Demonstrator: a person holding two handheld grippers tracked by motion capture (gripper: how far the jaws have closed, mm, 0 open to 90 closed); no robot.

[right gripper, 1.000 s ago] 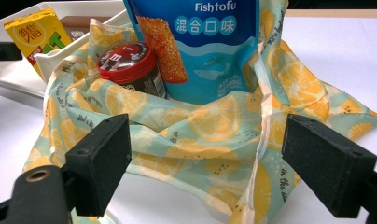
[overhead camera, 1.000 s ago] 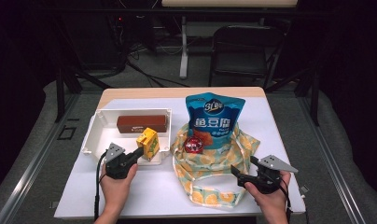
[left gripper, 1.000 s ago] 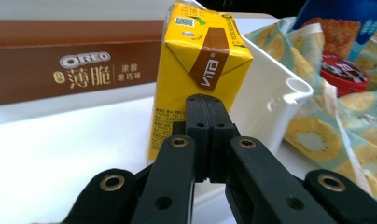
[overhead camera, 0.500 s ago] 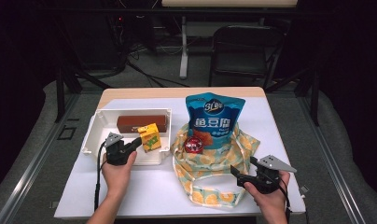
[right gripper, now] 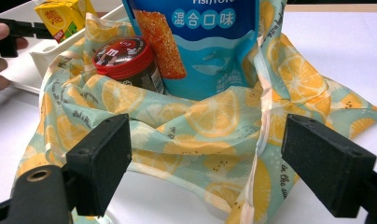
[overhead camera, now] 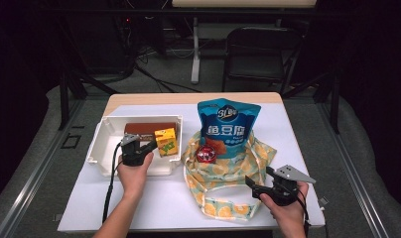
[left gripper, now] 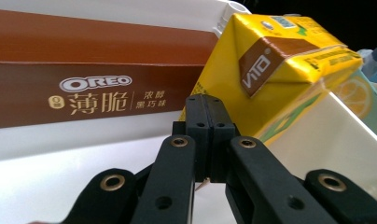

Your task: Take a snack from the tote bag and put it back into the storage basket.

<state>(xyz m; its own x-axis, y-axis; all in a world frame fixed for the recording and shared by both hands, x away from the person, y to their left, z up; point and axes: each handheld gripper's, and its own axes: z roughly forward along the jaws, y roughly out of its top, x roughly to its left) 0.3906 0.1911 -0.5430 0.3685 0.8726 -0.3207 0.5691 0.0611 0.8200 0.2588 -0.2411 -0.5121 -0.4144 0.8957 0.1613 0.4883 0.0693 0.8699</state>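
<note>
1. High view: the person's left forearm reaches in from the bottom edge to the front wall of a white bin (overhead camera: pixel 100 148); the left gripper (overhead camera: pixel 148 146) points toward a yellow drink carton (overhead camera: pixel 166 141). The carton stands inside the bin beside a brown biscuit box (overhead camera: pixel 148 128). The right gripper (overhead camera: pixel 250 182) rests low at the table's right, its tips at a lemon-print cloth bag (overhead camera: pixel 223 171) holding a blue snack pouch (overhead camera: pixel 228 126) and a red-lidded jar (overhead camera: pixel 206 154)
2. Left gripper view: the jaws are pressed fully together with nothing between them, their tips just short of the carton's lower corner; whether they touch it is unclear. The carton leans slightly, next to the biscuit box
3. Right gripper view: the jaws stand wide apart and hold nothing, facing the cloth bag, with pouch and jar inside it
</note>
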